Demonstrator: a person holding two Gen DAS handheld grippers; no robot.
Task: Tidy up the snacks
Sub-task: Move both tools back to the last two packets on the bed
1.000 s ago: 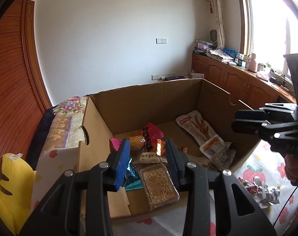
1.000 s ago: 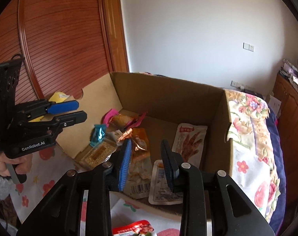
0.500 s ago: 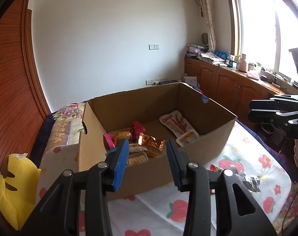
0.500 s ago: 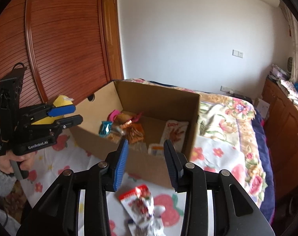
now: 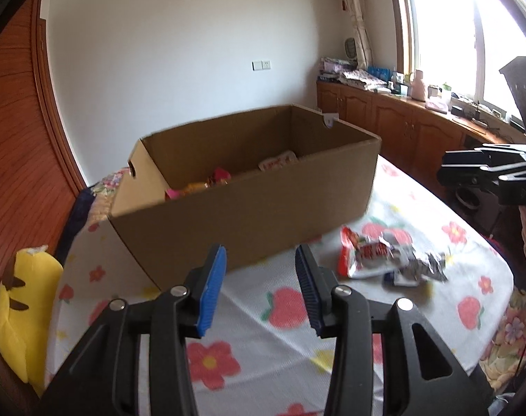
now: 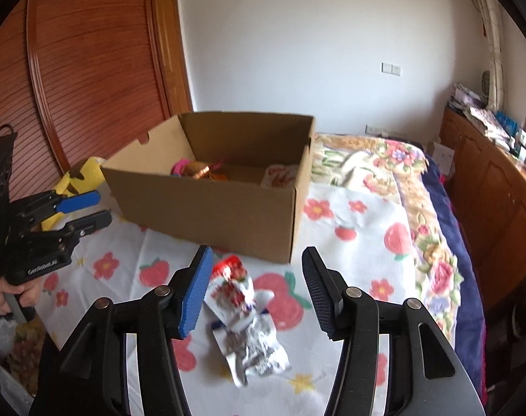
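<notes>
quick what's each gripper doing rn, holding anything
left gripper: open, empty
right gripper: open, empty, above the snack packet

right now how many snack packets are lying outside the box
1 that shows: a crumpled red and white packet on the flowered sheet, just in front of the cardboard box and between the right gripper fingers in its view. More could be hidden behind the box.
</notes>
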